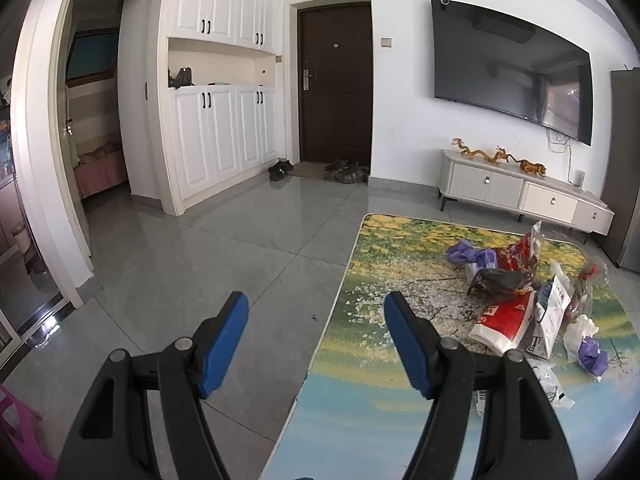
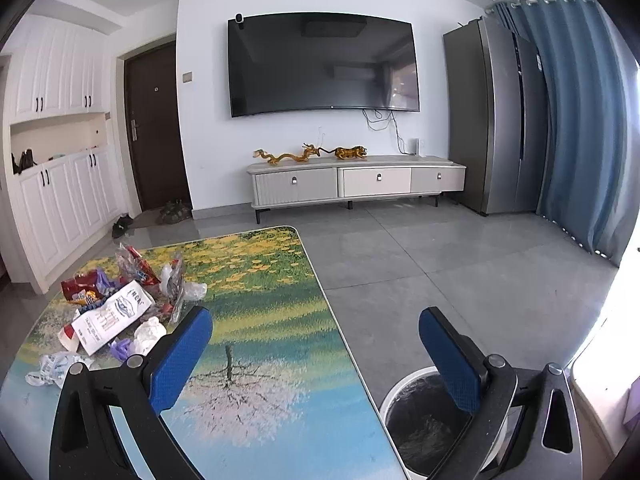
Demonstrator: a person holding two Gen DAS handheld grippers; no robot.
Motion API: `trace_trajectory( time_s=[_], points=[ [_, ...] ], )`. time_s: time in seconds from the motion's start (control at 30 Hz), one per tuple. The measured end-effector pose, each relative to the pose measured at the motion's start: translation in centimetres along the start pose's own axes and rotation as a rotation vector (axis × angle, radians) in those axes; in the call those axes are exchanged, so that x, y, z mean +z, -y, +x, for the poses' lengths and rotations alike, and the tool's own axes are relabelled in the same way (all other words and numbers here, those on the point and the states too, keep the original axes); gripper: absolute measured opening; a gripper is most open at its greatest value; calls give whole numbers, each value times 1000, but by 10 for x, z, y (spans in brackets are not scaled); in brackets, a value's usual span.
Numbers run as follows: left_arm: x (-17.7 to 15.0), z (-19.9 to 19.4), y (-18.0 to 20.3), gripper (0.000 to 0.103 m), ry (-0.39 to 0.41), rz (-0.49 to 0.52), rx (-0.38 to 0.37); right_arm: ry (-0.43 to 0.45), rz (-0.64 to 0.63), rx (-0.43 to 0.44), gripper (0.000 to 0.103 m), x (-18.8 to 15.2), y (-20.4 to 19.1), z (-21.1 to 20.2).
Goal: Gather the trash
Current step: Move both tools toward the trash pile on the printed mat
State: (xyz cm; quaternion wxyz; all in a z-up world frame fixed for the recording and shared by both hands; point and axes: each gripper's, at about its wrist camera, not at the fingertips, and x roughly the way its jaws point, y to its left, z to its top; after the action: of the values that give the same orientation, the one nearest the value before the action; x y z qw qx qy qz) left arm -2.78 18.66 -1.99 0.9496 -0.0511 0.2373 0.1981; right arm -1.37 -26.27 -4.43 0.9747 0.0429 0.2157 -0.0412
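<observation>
A heap of trash (image 1: pixel 528 292) lies on a low table (image 1: pixel 380 272) with a painted landscape top: red snack bags, a white carton, purple gloves, crumpled tissue and clear wrappers. My left gripper (image 1: pixel 316 304) hangs open over the table's left edge, empty, with the heap to its right. In the right wrist view the same heap of trash (image 2: pixel 116 304) lies at the left of the table (image 2: pixel 264 320). My right gripper (image 2: pixel 316 320) stands open and empty above the table's right edge. A white bin (image 2: pixel 424 424) with a dark liner stands on the floor below its right finger.
Grey tiled floor (image 2: pixel 460 264) surrounds the table. A TV cabinet (image 2: pixel 356 182) with golden figurines stands under a wall-mounted TV (image 2: pixel 324 64). A grey fridge (image 2: pixel 500 116) and blue curtains (image 2: pixel 580 120) are at the right. White cupboards (image 1: pixel 224 100), a dark door and shoes are at the left.
</observation>
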Motion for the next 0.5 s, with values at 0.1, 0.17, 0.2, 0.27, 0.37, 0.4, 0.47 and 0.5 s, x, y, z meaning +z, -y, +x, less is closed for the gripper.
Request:
trace_trajectory(
  time_s=[0.1,0.17,0.2,0.27,0.37,0.4,0.47,0.5],
  points=[
    [-1,0,2,69,-3,9,-18,7,-15,-10,103,-2,-4,-7],
    [-4,0,2,69,-12,15,-28,17,-10,-12,103,-1,-2,-11],
    [-5,-1,4,69,-21,20,-31,23,-1,-13,103,-1,0,-13],
    [-6,0,6,69,-31,24,-34,25,8,-13,103,-1,1,-13],
    [-8,0,10,69,-35,28,-31,20,-3,-2,103,-4,-1,-9],
    [-9,0,11,69,-37,27,-31,20,7,5,103,-3,0,-5],
    [-10,1,12,69,-43,26,-26,15,3,11,103,-6,0,1],
    [-10,2,14,69,-46,24,-25,11,7,14,103,-5,2,4]
  ],
)
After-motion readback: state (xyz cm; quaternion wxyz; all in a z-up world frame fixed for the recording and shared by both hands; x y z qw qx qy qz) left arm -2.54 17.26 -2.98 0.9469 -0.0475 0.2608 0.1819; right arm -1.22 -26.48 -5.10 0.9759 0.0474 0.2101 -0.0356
